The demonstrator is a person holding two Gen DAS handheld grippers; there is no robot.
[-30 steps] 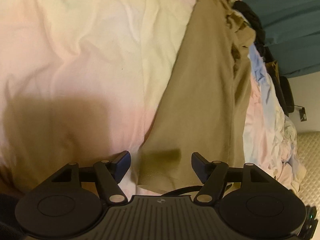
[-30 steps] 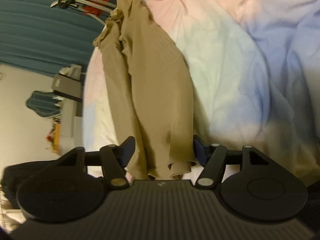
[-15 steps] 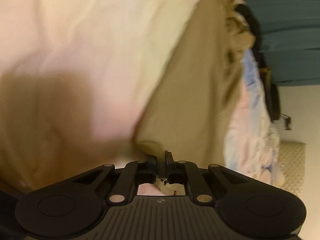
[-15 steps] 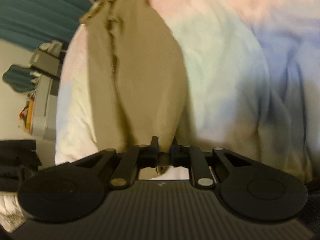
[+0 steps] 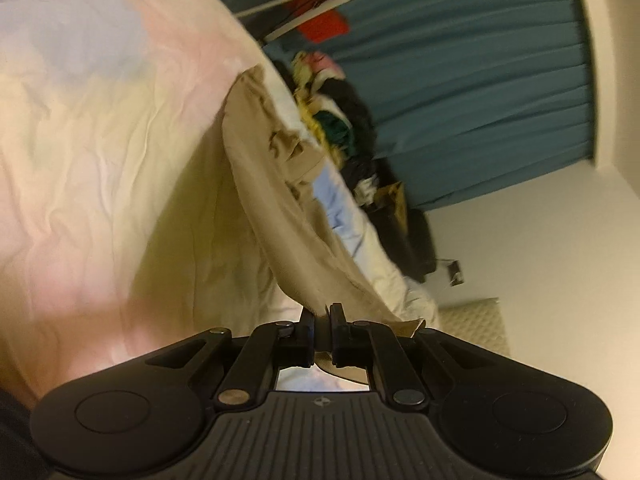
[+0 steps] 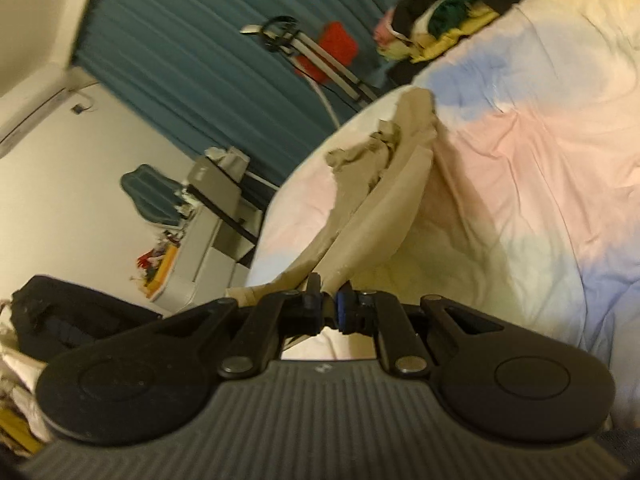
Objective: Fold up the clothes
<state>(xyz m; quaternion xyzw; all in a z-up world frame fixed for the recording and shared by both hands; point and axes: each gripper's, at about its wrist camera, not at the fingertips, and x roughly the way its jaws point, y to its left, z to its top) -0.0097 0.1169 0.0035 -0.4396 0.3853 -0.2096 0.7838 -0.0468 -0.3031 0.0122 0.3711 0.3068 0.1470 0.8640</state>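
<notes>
The khaki-beige garment of soft, thin cloth (image 5: 280, 208) lay in a long narrow strip close to one side edge of the bed, and its near end was lifted off the bedding. The left black two-finger gripper (image 5: 322, 320) was pinched tight on one near corner of this cloth; the jaws stood almost together, with only the thin fabric between the pads, and a small flap of the hem hung out behind them. The right black two-finger gripper (image 6: 329, 300) was clamped in the same way on the other near corner of the same garment (image 6: 372, 208), with the cloth gathered into a narrow bunch where it entered the jaws. From both grips the fabric stretched away in smooth, tight folds, and at its far end it was crumpled into a loose, wrinkled heap near the far edge of the bed.

The bed was covered with a pastel sheet of soft wrinkled cotton in pink, cream and pale blue patches (image 5: 100, 160), full of small creases. At the far corner of the bed a mixed pile of dark, yellow and green clothes (image 5: 336, 120) was heaped in an irregular mound. Behind it hung a teal curtain with straight vertical pleats (image 5: 480, 100). Beside the bed, in the right wrist view, stood a grey boxy cabinet with hard flat faces (image 6: 208, 216).
</notes>
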